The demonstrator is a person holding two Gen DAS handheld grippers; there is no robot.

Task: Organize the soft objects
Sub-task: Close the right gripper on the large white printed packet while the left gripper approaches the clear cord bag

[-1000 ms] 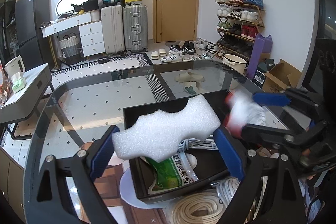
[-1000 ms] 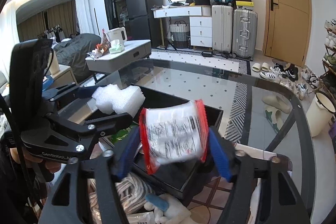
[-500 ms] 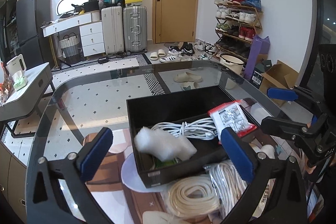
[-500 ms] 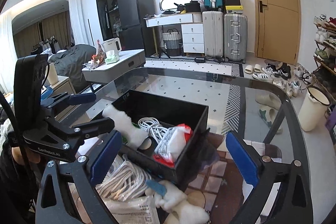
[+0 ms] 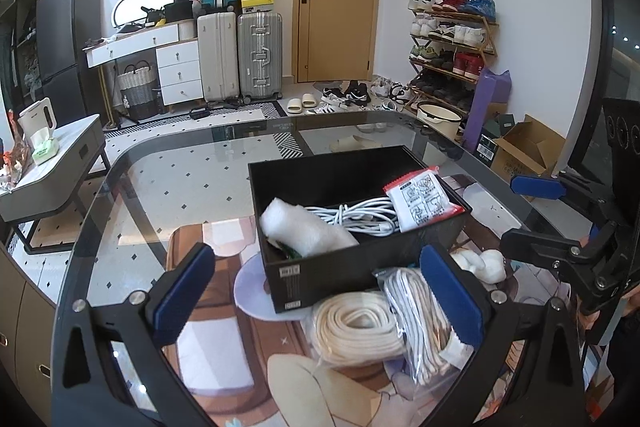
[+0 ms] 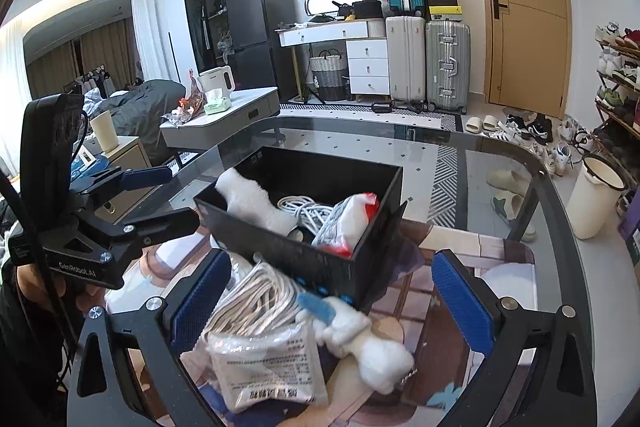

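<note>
Two tools face you: your left tool (image 5: 320, 291) and right tool (image 6: 332, 291) have just spread wide, nothing between the pads. On the glass surface (image 5: 168, 187), the black box (image 5: 360, 267) at 12 o'clock holds the foam piece (image 5: 304, 231), white cable (image 5: 360, 217) and red-edged packet (image 5: 420, 203).

Left gripper (image 5: 318, 291) and right gripper (image 6: 332, 297) hover, fingers spread wide, empty.

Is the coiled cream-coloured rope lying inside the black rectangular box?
No, the coiled cream-coloured rope lies on the glass table outside the black rectangular box, against its near wall.
</note>
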